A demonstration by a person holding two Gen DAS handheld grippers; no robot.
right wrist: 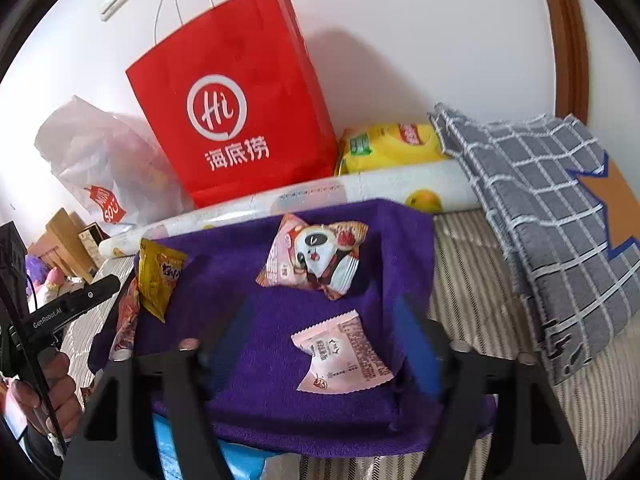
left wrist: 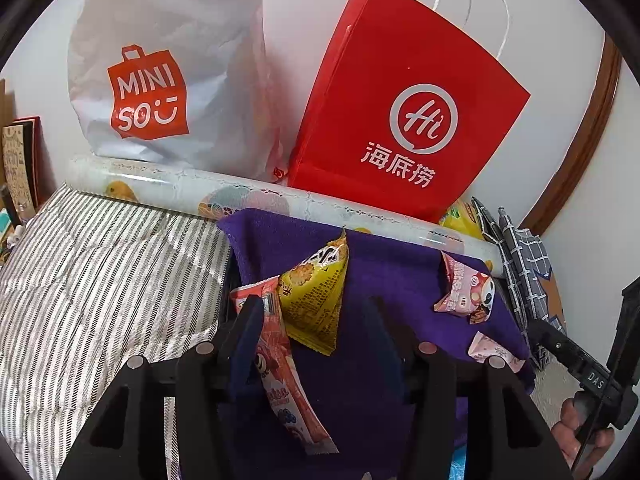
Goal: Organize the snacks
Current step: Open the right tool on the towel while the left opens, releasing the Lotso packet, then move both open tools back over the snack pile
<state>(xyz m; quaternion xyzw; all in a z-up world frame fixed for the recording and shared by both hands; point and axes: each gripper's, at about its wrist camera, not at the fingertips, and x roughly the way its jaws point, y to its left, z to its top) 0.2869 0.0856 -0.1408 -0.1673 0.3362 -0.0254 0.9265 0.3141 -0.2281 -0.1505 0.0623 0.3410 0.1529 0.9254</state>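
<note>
On a striped bed (left wrist: 100, 280), snacks lie on a purple terry towel (left wrist: 380, 300). L to R: the left gripper (left wrist: 312, 308), fingers (left wrist: 250, 320) apart w/ nothing clamped, has its left finger resting against a long red stick-shaped snack pack (left wrist: 280, 360) at the towel's left edge; long axis runs roughly along the fingers. Just beside it, a yellow pyramid-shaped biscuit pouch (left wrist: 316, 292) touches the stick. Toward the towel's right side, a pink panda-print snack packet (right wrist: 316, 258) sits at the far edge, and a pale pink flat sachet (right wrist: 344, 354) nearer. The right gripper (right wrist: 328, 320) hangs wide open, holding nothing; sachet lies between its fingers, slightly right of centre, so the right hand is nearer. Behind: white Miniso bag (left wrist: 160, 68), red paper carrier bag (left wrist: 400, 112).
</note>
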